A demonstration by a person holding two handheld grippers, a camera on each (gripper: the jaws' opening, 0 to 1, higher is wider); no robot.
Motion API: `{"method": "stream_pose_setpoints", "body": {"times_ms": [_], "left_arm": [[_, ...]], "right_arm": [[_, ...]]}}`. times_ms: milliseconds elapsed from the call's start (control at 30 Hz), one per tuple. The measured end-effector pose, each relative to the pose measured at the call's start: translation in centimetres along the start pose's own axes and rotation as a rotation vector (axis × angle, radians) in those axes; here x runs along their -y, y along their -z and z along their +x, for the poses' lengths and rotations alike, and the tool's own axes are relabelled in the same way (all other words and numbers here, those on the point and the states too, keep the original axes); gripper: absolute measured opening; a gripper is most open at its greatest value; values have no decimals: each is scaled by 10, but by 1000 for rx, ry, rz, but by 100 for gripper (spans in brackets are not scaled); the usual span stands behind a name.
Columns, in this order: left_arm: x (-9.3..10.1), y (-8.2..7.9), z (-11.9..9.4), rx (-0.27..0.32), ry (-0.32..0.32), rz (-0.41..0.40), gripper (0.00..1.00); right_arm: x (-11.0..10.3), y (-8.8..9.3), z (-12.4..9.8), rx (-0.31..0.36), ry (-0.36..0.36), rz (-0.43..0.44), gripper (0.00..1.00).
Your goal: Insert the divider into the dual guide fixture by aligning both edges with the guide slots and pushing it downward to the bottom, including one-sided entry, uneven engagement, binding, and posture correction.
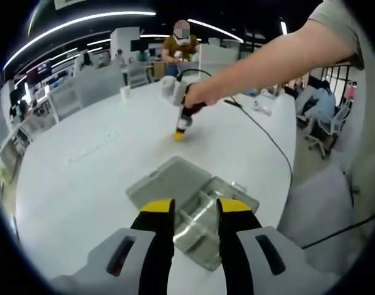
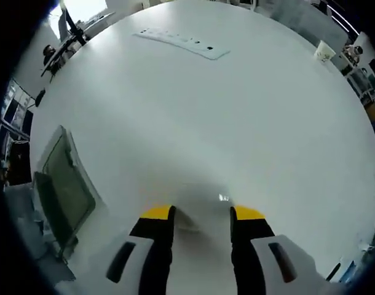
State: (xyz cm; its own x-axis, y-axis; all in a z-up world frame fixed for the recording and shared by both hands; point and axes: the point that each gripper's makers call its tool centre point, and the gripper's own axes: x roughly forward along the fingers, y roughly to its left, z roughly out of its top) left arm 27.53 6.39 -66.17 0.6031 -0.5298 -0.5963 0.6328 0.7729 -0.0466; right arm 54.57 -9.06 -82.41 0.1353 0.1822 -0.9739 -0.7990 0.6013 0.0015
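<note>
Hovering over the white table (image 1: 83, 184), the left gripper (image 1: 196, 209) has its jaws parted, holding nothing. Dual guide fixture (image 1: 193, 203) lies flat just ahead, a divider (image 1: 189, 218) standing across its tray between the jaw tips. At 12 o'clock, the right gripper (image 1: 180, 132), held in a hand (image 1: 197, 95), tips touching the table. In the right gripper view, right gripper (image 2: 201, 214) jaws open, empty, at bare tabletop; fixture at 9 o'clock (image 2: 64, 184). Paper cup (image 2: 324, 51) at 2 o'clock.

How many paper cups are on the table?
2: one cup at the table's far edge in the left gripper view, another cup near the rim in the right gripper view; possibly the same cup.
</note>
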Motion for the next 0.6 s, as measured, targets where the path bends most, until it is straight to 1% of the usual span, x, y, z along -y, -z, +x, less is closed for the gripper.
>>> {"method": "stream_pose_setpoints", "body": {"times_ms": [133, 200, 300, 433, 600], "left_arm": [[0, 1, 0, -3, 0, 0, 25], [-1, 2, 0, -4, -1, 0, 25], [-2, 1, 0, -2, -3, -2, 25], [-1, 0, 1, -2, -1, 0, 25], [-1, -1, 2, -2, -2, 0, 25]], "right_arm": [[-1, 1, -1, -41, -6, -24, 32], [-1, 2, -3, -53, -4, -25, 29], [-1, 2, -2, -65, -10, -36, 28], [-2, 4, -4, -66, -8, -19, 28], [-4, 7, -5, -60, -15, -40, 28]]}}
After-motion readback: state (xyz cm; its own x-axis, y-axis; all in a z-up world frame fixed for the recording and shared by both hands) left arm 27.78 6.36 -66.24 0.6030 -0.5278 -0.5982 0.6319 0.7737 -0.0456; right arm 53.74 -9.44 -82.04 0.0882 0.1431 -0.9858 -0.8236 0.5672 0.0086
